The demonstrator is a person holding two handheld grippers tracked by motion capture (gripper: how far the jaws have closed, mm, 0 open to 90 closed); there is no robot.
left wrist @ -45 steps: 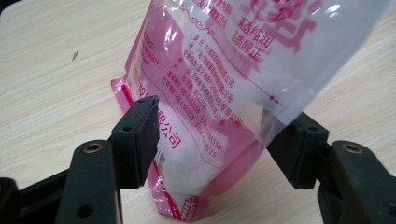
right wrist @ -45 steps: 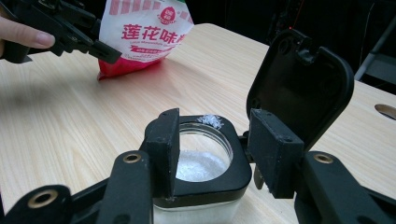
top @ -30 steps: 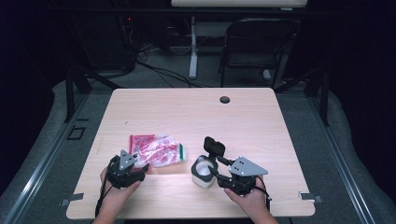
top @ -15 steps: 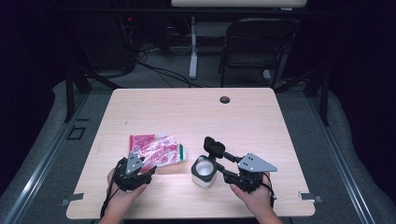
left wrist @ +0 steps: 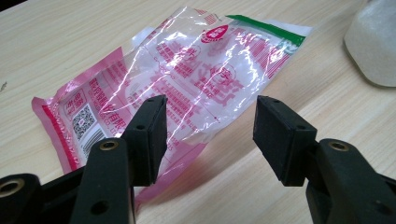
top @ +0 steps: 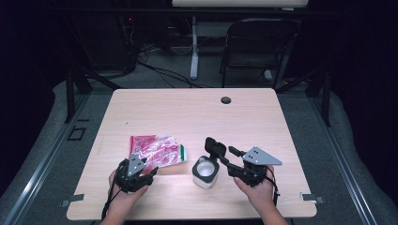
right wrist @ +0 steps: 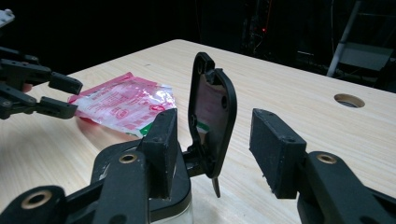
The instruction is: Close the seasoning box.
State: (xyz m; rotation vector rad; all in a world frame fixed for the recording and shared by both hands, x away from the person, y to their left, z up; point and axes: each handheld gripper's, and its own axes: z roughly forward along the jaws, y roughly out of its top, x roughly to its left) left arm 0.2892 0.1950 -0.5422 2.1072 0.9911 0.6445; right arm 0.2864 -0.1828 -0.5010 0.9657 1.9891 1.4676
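Note:
A pink and clear plastic packet [top: 155,150] with a green end lies flat on the wooden table [top: 197,112]. My left gripper [left wrist: 210,135] hovers open over the packet's [left wrist: 196,79] near edge; its jaws have just been closing and its pads do not press on the packet. To the right stands a white jar [top: 205,172] with its black flip lid [right wrist: 212,112] raised. My right gripper [right wrist: 212,140] is open, with that upright lid between its jaws. In the high view the left gripper [top: 149,171] and right gripper [top: 225,159] sit near the front edge.
A round cable hole [top: 226,100] sits in the table's far side. A chair [top: 258,47] and a desk leg [top: 194,47] stand behind the table. The jar [left wrist: 373,42] shows at the upper right of the left gripper view.
Both hands stay nearly where they were. The right gripper's grey plate has shifted slightly to the right. The packet and jar have not moved.

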